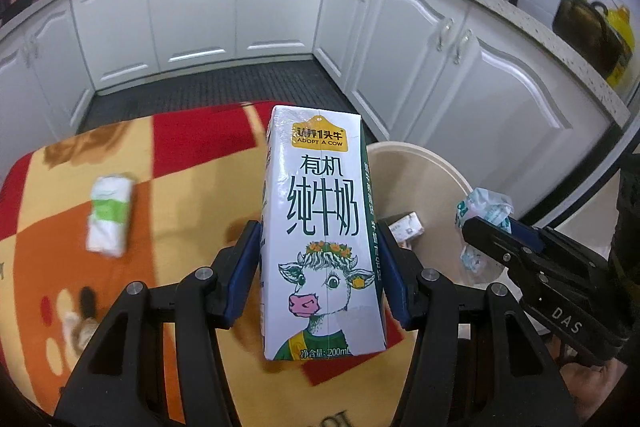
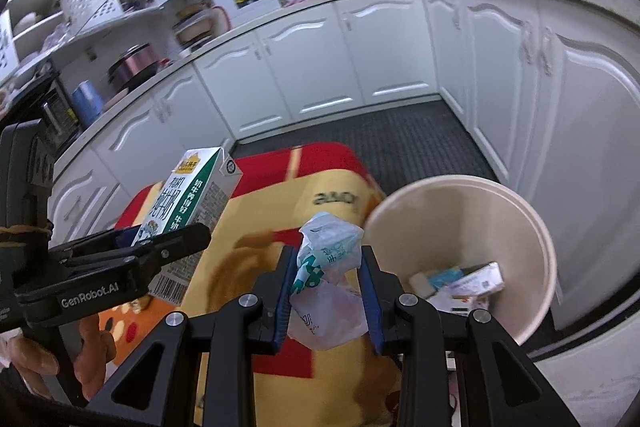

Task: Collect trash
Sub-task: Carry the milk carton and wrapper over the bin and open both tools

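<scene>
- The left gripper [image 1: 320, 267] is clamped on a milk carton [image 1: 320, 227], blue pads pressing its two narrow sides; the carton stands roughly upright between the jaws, long axis running up and away from the camera, and it hangs above the red-and-orange patterned mat [image 1: 180, 167]
- The right gripper [image 2: 328, 291] is closed around a crumpled plastic wrapper [image 2: 328, 267], which bulges out above and below the pads
- The beige bin [image 2: 532, 227] sits to the right of both tools, and some small boxes already lie at its bottom
- The relation that matters: the bin's open mouth lies just right of and slightly ahead of the right gripper, the wrapper almost at its rim, while the carton is farther off to the left, with the right gripper between it and the bin
- So the right hand looks the nearer one to drop first, by a short shift rightward over the rim
- A white-and-green packet [image 1: 110, 215] lies on the mat left of the carton, not yet collected
</scene>
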The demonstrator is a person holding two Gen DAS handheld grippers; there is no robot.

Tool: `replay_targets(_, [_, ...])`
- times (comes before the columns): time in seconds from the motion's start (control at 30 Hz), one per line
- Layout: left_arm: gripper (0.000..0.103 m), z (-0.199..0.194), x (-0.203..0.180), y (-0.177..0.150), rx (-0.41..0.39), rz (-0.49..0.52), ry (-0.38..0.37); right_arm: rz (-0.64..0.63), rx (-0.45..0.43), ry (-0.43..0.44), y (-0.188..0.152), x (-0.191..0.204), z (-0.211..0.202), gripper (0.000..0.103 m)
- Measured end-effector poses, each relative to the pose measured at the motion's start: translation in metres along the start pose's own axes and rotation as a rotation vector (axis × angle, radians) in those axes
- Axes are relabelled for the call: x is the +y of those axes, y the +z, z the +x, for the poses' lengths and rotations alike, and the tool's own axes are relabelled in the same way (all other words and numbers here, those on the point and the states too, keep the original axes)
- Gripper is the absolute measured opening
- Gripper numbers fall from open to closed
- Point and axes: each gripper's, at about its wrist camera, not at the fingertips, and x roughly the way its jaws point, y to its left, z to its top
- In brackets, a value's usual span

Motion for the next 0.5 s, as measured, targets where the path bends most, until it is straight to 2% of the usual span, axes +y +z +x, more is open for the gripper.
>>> replay_targets(0.5, [0.054, 0.057, -0.055, 0.012, 0.045, 0.063, -0.023, 0.119, 0.048, -0.083, -0.005, -0.073, 0.019, 0.03])
